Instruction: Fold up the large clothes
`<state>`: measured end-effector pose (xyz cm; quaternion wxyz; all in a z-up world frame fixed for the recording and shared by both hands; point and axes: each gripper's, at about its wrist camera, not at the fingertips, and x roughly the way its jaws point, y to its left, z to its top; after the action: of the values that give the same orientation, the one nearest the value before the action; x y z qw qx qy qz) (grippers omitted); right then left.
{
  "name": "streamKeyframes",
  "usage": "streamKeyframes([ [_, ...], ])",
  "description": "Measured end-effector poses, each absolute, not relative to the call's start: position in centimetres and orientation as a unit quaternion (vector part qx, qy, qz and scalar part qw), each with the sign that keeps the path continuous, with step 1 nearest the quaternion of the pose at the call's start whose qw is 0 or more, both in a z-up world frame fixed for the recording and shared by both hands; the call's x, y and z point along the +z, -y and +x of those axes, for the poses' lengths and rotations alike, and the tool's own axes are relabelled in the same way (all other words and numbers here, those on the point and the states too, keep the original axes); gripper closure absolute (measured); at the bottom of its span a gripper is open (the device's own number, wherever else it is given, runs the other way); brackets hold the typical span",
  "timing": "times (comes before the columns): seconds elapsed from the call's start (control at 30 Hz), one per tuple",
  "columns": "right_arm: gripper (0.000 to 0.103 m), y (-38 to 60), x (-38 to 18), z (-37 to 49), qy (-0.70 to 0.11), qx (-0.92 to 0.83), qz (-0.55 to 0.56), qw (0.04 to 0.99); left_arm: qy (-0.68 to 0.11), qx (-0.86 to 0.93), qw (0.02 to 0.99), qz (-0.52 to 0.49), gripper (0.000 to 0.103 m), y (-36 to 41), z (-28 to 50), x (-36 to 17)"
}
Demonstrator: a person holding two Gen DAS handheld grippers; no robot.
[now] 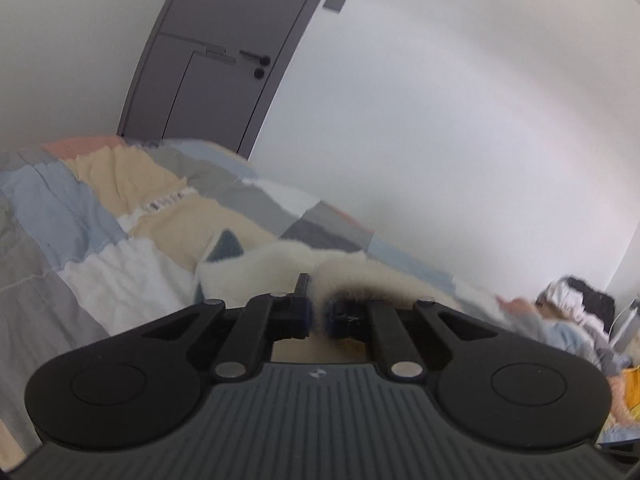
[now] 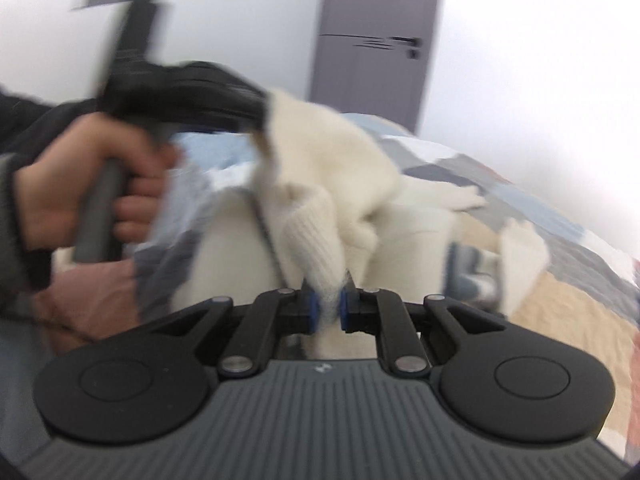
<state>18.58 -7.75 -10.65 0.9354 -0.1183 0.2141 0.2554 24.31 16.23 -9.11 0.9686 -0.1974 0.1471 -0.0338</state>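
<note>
The right gripper (image 2: pixel 329 307), black w/ blue pads, is pinched tight on a ribbed cuff of the cream fluffy knit sweater (image 2: pixel 332 184); the fabric bunches between the pads and rises toward 12 o'clock in the right wrist view. From there the garment runs up to approx 10–11 o'clock, where the left gripper (image 2: pixel 258 122), blurred, bites into another part of the same sweater. A hand (image 2: pixel 92 184) wraps that tool's grey handle at 9 o'clock, dark sleeve behind it.

In the left wrist view the left gripper (image 1: pixel 318 318) is clamped on a roll of the sweater (image 1: pixel 280 268), which spreads away toward 12–1 o'clock, low over the bed.

The sweater hangs partly lifted, slung between the two tools, w/ the rest slumped on the patchwork quilt of grey, blue, beige and white blocks (image 2: pixel 532 216). One loose sleeve end (image 2: pixel 520 256) lies at approx 3 o'clock.

Key relation: the stretch of knit between the two grips runs diagonally, lower centre to upper left in the right wrist view, so the long axis lies btwn the hands. Both hands have hold; the right one sits lower, nearer the heap. Next move likely needs the grips pulled apart along that line to straighten the edge.

Behind: grey door (image 1: pixel 224 52), white wall (image 1: pixel 460 120).
</note>
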Motion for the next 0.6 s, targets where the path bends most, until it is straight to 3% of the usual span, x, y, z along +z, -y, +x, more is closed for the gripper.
streamKeyframes([
  [0.33,0.09,11.7,-5.3,19.9,-0.151,0.145,0.011,0.978,-0.07,-0.065,0.971,-0.217,0.095,-14.8,19.7,-2.2],
  [0.6,0.09,13.5,5.4,18.6,-0.057,0.115,0.036,0.991,0.003,-0.1,0.974,-0.205,0.096,-13.0,17.8,8.2],
])
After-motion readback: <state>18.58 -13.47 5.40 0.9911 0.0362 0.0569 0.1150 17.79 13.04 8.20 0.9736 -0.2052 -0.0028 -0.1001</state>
